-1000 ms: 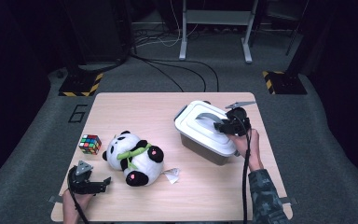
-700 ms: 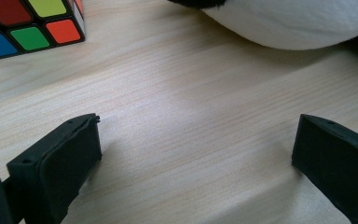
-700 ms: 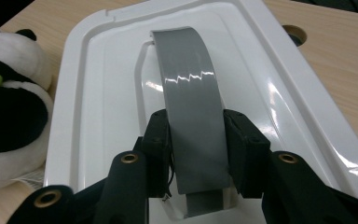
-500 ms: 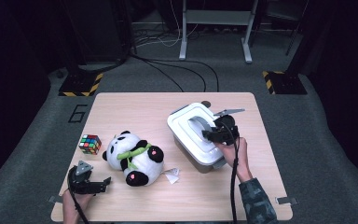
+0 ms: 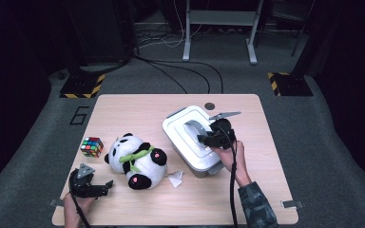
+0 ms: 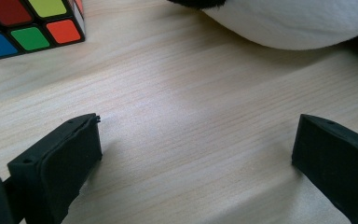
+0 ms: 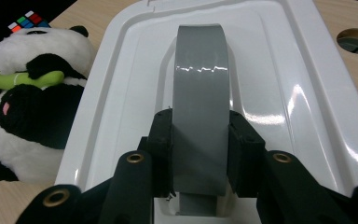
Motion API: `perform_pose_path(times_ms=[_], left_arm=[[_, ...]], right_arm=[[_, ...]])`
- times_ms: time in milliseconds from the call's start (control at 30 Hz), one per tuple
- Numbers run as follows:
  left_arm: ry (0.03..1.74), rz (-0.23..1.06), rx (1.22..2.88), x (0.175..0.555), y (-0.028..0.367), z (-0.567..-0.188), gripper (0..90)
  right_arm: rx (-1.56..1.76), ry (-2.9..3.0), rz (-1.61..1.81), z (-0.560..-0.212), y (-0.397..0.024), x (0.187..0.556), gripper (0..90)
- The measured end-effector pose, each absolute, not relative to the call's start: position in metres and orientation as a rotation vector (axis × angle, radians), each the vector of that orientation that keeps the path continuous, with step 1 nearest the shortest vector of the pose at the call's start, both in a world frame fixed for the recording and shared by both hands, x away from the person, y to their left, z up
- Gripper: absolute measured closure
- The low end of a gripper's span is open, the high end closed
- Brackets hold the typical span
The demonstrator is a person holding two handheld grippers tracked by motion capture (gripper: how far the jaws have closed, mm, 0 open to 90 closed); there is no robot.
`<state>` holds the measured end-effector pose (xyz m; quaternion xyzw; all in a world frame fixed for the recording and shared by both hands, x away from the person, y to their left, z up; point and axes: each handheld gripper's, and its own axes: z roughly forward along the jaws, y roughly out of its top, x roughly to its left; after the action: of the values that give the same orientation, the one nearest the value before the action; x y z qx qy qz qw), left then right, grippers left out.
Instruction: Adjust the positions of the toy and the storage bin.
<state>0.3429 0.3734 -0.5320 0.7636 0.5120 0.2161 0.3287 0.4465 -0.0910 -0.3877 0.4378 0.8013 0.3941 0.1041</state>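
Observation:
A white lidded box (image 5: pixel 183 124) stands at the table's right-middle, with a grey arched handle (image 5: pixel 195 128) on its lid. My right gripper (image 5: pixel 208 139) comes from the near side and is shut on that handle (image 7: pixel 200 84); its pads (image 7: pixel 164 140) press on both handle edges. These jaws have just been closing with the handle between them. A plush panda (image 5: pixel 135 159) lies left of the box, and a colour cube (image 5: pixel 91 146) sits farther left. My left gripper (image 5: pixel 105 186) rests near the front left edge, open, with bare wood between its fingers (image 6: pixel 60 158).
A small white tag (image 5: pixel 175 178) lies beside the panda's foot. A round cable hole (image 5: pixel 210 105) sits in the table behind the box. In the left gripper view the cube (image 6: pixel 28 23) is at top left and the panda's white belly (image 6: pixel 298 21) at top right.
The white box has slid left toward the panda, along with my right gripper on its handle. The left gripper, panda and cube have stayed put.

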Motion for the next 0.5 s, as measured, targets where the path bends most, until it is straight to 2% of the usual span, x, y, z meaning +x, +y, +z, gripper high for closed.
perform_pose_path(times_ms=[500], left_arm=[[1.339, 0.565, 2.001, 0.3429, 0.3734, -0.5318, 1.1]], right_arm=[[1.273, 2.385, 1.171, -0.3889, -0.0827, 0.4416, 65.4]])
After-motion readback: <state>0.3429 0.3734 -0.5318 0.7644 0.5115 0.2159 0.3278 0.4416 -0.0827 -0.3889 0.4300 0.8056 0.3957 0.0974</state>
